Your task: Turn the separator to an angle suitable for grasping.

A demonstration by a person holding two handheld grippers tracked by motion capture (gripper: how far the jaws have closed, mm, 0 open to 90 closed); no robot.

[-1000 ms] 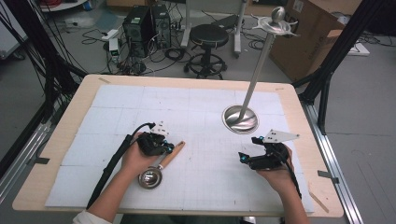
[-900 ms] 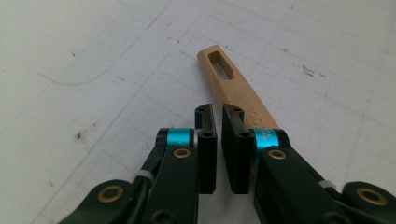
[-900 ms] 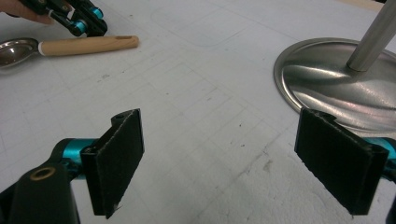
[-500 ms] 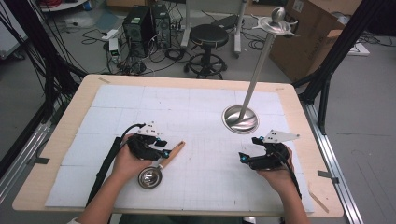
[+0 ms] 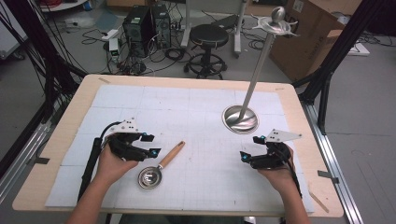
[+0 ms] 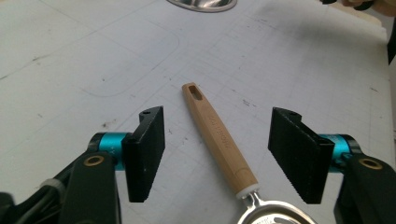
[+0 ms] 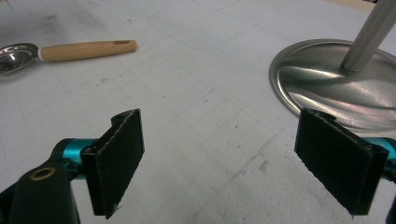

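A small metal scoop with a wooden handle [image 5: 170, 155] lies on the white mat, its bowl [image 5: 150, 178] toward the front edge. My left gripper [image 5: 152, 144] is open just left of the handle. In the left gripper view the handle [image 6: 217, 135] lies on the mat between and ahead of the open jaws of the left gripper [image 6: 223, 156], untouched. My right gripper [image 5: 250, 148] is open at the right, in front of the metal stand's round base [image 5: 240, 119]. The right gripper view has the right gripper [image 7: 233, 158] wide open over bare mat, the scoop [image 7: 84, 50] far left.
The stand's thin pole [image 5: 259, 65] rises tilted from the base to a hooked top [image 5: 276, 21]. Its base [image 7: 336, 88] lies close ahead of the right jaw. A cable trails from the left gripper toward the table's front left edge [image 5: 28, 205].
My left gripper has drawn back a little to the left, uncovering more of the scoop's handle. The scoop and the right gripper have stayed put.
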